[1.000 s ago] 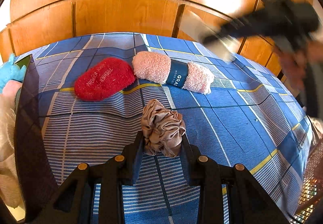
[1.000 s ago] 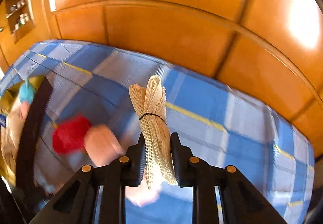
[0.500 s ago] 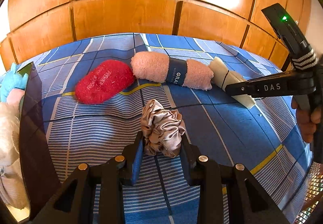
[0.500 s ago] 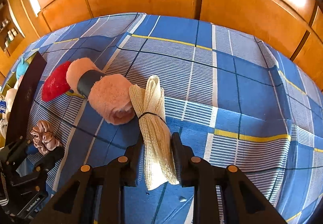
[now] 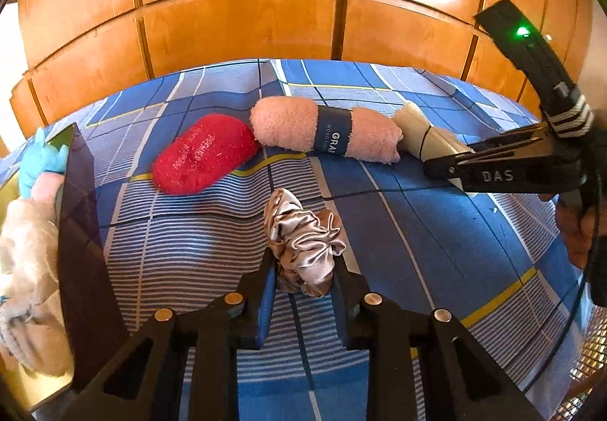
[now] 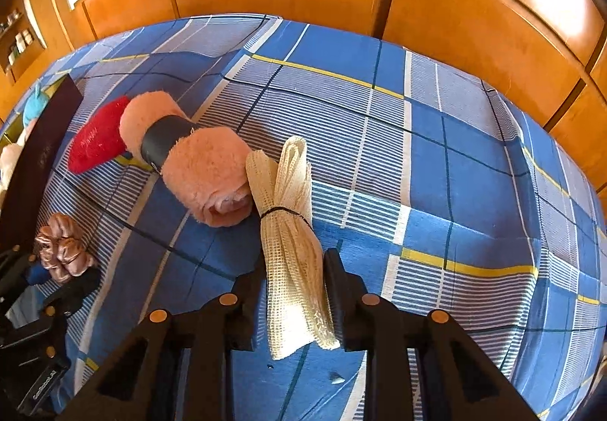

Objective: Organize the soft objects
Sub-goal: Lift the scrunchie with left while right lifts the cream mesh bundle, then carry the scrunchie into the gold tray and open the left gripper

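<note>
While the left tongs (image 5: 303, 269) are squeezing the shiny scrunchie (image 5: 301, 242) on the bed (image 5: 436, 231), the right tongs (image 6: 294, 269), just opening, are loosely hugging the net bundle (image 6: 288, 231) beside the pink towel (image 6: 197, 163); both are light and squishy, so grabbing the middle looks best
</note>
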`<action>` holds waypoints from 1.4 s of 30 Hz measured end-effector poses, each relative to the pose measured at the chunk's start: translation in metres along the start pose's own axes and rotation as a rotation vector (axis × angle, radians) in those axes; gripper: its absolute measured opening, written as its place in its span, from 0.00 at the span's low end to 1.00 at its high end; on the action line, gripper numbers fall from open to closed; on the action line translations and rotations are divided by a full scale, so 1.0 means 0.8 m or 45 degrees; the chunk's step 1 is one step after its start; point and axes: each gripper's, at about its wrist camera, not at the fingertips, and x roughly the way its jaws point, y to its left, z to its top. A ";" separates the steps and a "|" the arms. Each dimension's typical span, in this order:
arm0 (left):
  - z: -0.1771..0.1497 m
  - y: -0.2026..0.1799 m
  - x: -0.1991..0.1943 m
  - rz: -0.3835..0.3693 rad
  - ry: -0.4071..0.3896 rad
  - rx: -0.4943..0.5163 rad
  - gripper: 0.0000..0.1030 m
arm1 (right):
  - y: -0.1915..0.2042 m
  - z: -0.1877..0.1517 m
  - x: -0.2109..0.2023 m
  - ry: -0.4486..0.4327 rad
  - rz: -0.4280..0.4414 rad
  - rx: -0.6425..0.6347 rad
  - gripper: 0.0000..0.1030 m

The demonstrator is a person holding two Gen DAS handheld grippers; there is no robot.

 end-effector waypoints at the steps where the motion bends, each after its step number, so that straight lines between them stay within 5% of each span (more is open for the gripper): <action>1: -0.001 -0.001 -0.001 -0.004 0.003 0.000 0.25 | 0.001 0.000 0.001 0.001 -0.010 -0.008 0.26; 23: 0.019 0.015 -0.087 -0.042 -0.116 -0.103 0.24 | 0.013 -0.003 0.003 -0.022 -0.095 -0.102 0.24; 42: 0.018 0.062 -0.127 0.043 -0.155 -0.217 0.24 | 0.019 -0.006 0.003 -0.038 -0.141 -0.151 0.24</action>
